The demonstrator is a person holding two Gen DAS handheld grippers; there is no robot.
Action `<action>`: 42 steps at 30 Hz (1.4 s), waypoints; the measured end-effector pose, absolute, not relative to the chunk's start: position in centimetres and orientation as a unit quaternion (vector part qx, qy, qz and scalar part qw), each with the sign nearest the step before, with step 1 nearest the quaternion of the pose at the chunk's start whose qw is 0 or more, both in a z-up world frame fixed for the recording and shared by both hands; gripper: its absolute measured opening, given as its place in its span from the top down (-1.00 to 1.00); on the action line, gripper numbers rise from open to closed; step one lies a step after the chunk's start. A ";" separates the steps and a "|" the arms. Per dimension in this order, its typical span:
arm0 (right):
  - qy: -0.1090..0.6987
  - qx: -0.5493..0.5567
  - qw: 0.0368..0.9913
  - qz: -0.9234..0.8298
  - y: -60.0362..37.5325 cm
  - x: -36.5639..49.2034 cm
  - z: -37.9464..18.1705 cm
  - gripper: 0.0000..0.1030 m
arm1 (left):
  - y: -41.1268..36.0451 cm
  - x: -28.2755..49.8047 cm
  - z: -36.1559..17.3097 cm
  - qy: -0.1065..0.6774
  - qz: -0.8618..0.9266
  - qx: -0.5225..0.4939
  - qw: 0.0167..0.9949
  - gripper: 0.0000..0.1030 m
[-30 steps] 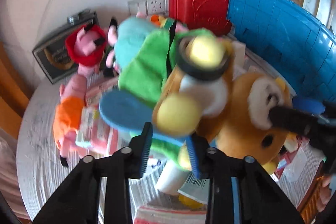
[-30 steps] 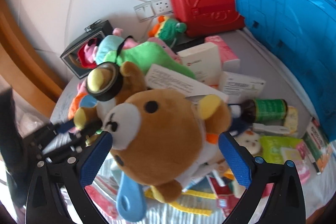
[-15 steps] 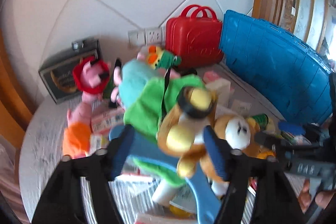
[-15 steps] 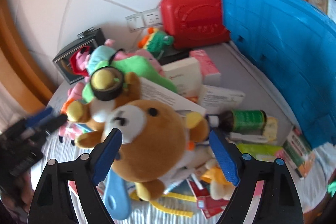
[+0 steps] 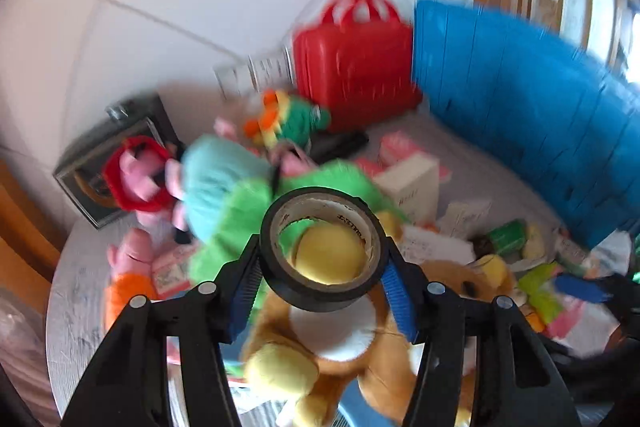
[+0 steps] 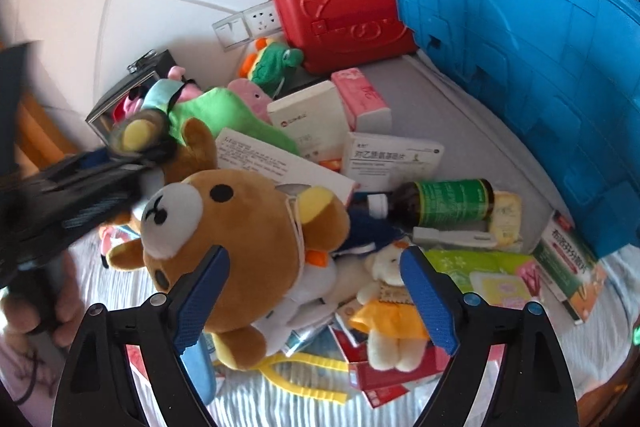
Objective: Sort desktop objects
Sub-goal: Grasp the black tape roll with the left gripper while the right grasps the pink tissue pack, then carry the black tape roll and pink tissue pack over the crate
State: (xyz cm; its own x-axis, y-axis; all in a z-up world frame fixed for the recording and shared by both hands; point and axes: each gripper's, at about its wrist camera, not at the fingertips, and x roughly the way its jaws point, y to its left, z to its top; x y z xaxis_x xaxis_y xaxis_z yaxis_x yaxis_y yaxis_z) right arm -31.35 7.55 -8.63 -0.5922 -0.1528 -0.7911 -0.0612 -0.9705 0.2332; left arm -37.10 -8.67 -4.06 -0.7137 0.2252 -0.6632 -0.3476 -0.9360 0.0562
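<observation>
My left gripper [image 5: 322, 281] has a roll of black tape [image 5: 323, 254] between its blue pads, and its jaws are closing on the roll, which sits lifted above the brown plush bear [image 6: 244, 243] near the middle of the cluttered table [image 6: 448, 107]. My right gripper [image 6: 314, 291] stands wide apart, holding nothing, its fingers on either side of the bear's body without touching. Far right stands the blue crate [image 6: 532, 39], with a red toy case [image 6: 344, 15] beside it.

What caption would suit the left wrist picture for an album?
Left tool closing its blue pads on a black tape roll, above a pile of plush toys.
</observation>
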 end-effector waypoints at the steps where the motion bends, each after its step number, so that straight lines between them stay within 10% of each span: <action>1: -0.117 0.448 0.034 -0.885 7.0 -31.5 -8.5 -0.71 | -9.3 -36.2 -3.1 0.081 0.927 -0.331 0.154 -0.09; 24: 0.163 0.517 0.231 -0.808 -14.4 -26.4 -15.6 -0.69 | -27.7 -18.6 -13.1 0.012 0.898 -0.439 -0.012 -0.09; 28: 0.225 0.531 0.226 -0.785 -16.8 -25.9 -17.9 -0.03 | -28.3 -17.1 -12.5 0.009 0.901 -0.432 -0.017 -0.09; 42: 0.108 0.267 0.202 -0.936 -9.0 -18.0 0.2 0.11 | -23.4 -16.9 -5.5 0.015 0.944 -0.329 0.009 -0.09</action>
State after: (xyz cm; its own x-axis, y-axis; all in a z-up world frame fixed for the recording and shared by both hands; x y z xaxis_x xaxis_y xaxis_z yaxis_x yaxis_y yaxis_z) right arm -18.03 -8.97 0.22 -0.7763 -0.3198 -0.5432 0.4350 -0.8955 -0.0944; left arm -16.91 -23.35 -5.50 -0.7838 0.0066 -0.6209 -0.0267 -0.9994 0.0231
